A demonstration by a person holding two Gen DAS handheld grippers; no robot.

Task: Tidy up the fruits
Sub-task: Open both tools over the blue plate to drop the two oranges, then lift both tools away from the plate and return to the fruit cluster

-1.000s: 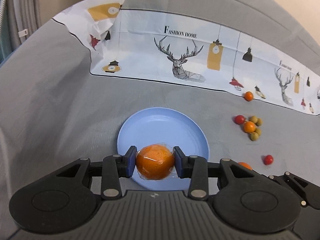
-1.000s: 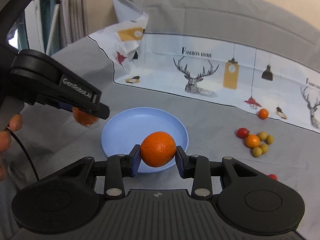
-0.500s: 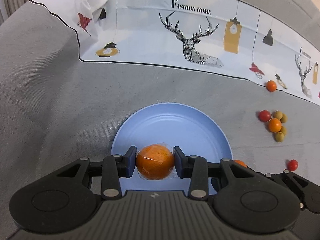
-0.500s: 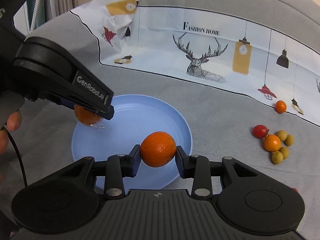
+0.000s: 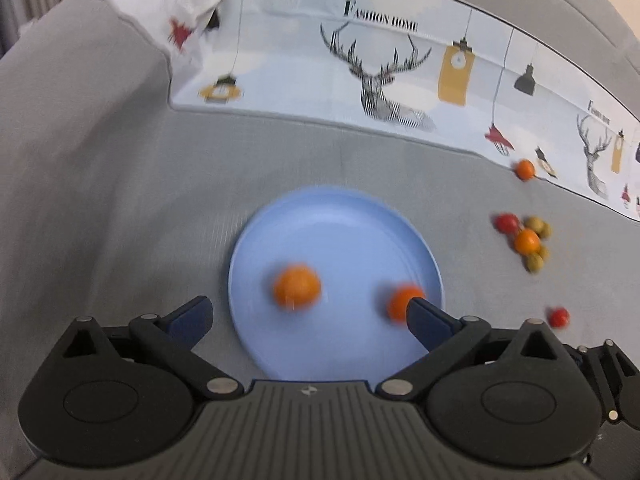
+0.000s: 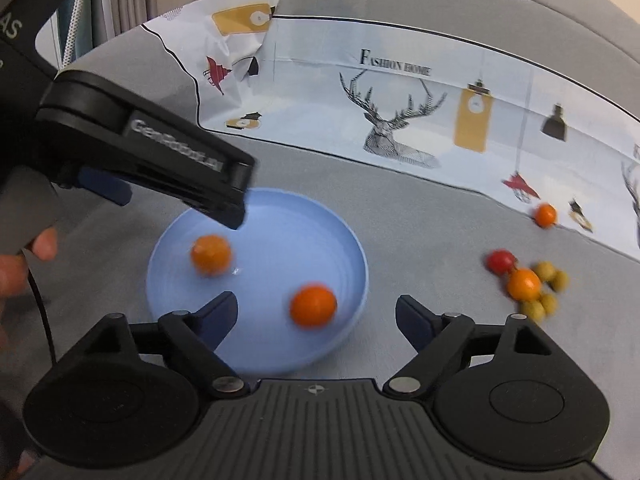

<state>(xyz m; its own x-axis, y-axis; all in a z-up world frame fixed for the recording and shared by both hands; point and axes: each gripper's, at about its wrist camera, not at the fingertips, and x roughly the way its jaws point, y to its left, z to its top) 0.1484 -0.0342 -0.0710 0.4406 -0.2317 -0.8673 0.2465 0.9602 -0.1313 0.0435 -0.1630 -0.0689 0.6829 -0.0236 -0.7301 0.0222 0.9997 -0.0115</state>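
Releasing both oranges onto blue plate (image 6: 356, 248): I have just been opening left gripper (image 5: 308, 316) and right gripper (image 6: 316, 314), jaws spread, nothing pinched. Wrapped orange (image 5: 297, 287) left, bare orange (image 6: 313, 306) near right rim, both blurred. I'd lift straight up, avoiding nudges; small fruits (image 6: 524, 284) wait far right.

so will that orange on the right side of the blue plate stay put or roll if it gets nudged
Likely to roll: the orange is round and already looks smeared in the right wrist view, as if moving. The blue plate has a raised rim, which should probably catch it. It sits free between the open fingers of the right gripper, so nothing steadies it.
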